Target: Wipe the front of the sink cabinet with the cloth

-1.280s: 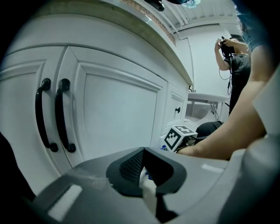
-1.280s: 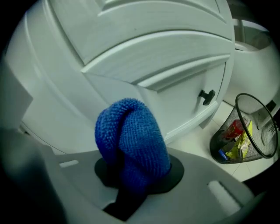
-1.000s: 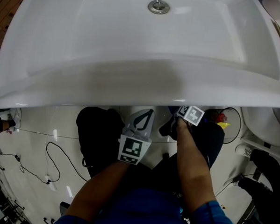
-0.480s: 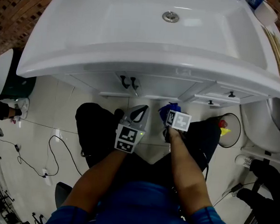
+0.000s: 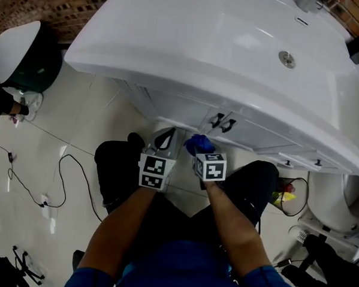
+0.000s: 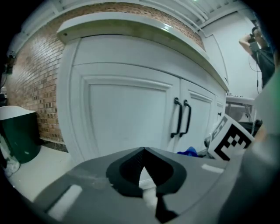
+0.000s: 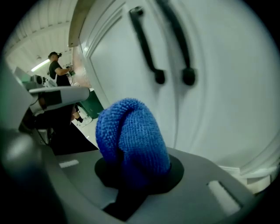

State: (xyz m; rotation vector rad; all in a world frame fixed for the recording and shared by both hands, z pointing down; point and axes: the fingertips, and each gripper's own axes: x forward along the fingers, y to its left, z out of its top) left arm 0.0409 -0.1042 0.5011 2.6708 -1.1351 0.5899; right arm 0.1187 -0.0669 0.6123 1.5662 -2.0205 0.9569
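We've pulled back: the cabinet front [image 5: 187, 113] now shows mid-frame. Our right gripper [image 5: 198, 153], clamped on the blue cloth [image 7: 131, 140], nears its doors, ready to wipe; our left gripper [image 6: 143, 153] is closed, empty.

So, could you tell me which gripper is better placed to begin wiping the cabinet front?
Right. The right gripper is shut on the blue cloth, close in front of the cabinet doors near the black handles. The left gripper is shut and empty.

Bathroom set: sink cabinet [image 5: 187, 107], brick wall [image 5: 55, 1]
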